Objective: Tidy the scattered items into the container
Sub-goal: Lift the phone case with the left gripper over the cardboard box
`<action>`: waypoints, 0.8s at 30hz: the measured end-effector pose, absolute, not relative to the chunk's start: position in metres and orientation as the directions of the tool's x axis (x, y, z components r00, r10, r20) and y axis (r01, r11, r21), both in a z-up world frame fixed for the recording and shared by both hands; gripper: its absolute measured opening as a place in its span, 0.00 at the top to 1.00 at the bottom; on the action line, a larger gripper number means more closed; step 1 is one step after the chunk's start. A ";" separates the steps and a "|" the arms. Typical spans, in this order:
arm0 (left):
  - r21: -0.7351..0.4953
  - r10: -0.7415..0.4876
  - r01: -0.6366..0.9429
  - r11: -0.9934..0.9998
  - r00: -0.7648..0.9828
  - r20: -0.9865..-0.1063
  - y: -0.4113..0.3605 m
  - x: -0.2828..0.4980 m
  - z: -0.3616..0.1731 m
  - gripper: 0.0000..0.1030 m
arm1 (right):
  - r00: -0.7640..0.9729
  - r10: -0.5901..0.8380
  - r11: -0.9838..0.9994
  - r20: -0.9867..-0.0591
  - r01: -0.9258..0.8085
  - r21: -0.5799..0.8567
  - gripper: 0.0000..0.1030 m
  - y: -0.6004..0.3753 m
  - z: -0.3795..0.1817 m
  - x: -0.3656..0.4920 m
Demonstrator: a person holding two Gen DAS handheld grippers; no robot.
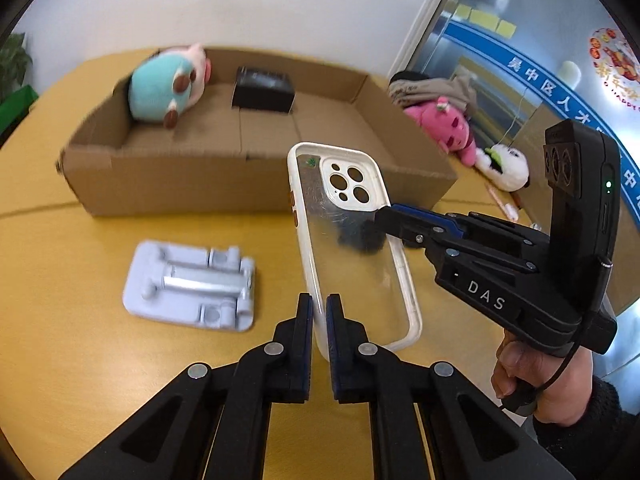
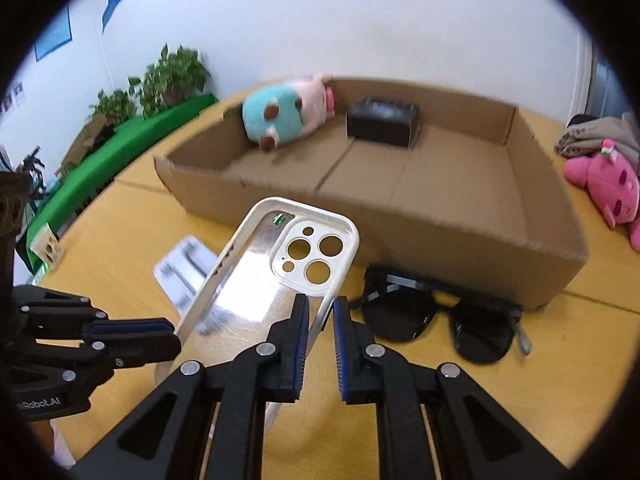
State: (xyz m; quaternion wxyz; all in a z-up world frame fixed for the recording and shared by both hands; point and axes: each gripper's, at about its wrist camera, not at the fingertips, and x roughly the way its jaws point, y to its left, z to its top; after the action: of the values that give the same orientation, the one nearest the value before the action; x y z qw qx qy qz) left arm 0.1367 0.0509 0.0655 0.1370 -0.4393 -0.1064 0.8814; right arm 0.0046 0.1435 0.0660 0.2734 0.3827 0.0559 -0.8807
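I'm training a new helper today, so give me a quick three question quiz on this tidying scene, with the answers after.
1. True or false: both tongs grip the phone case at once.
2. Which is already inside the cardboard box? A) sunglasses B) teal plush toy C) pink plush toy
3. Fill in: the grey phone stand lies on the ____, outside the box.

Key
1. True: the left tongs pinch its bottom edge, and the right tongs pinch its side rim.
2. B: the teal plush toy lies in the box near a black box; the sunglasses and pink plush toy lie outside.
3. Table; the grey phone stand rests there.
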 end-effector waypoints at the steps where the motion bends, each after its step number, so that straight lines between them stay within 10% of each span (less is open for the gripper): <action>1: -0.305 0.337 -0.157 -0.939 -0.591 -0.733 0.051 0.136 0.074 0.94 | -0.576 -0.445 -0.844 -0.685 0.526 0.106 0.89 0.145 0.078 0.004; 24: -0.287 0.390 -0.266 -0.920 -0.673 -0.628 0.080 -0.061 0.178 0.94 | -0.725 -0.415 -0.877 -0.550 0.479 0.030 0.91 0.171 0.217 -0.167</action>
State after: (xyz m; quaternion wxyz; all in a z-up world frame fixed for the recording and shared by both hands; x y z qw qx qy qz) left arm -0.0613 0.0797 0.1783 0.1801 -0.3619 -0.0861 0.9106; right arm -0.1669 0.1712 0.2168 0.2412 0.2816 0.0571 -0.9270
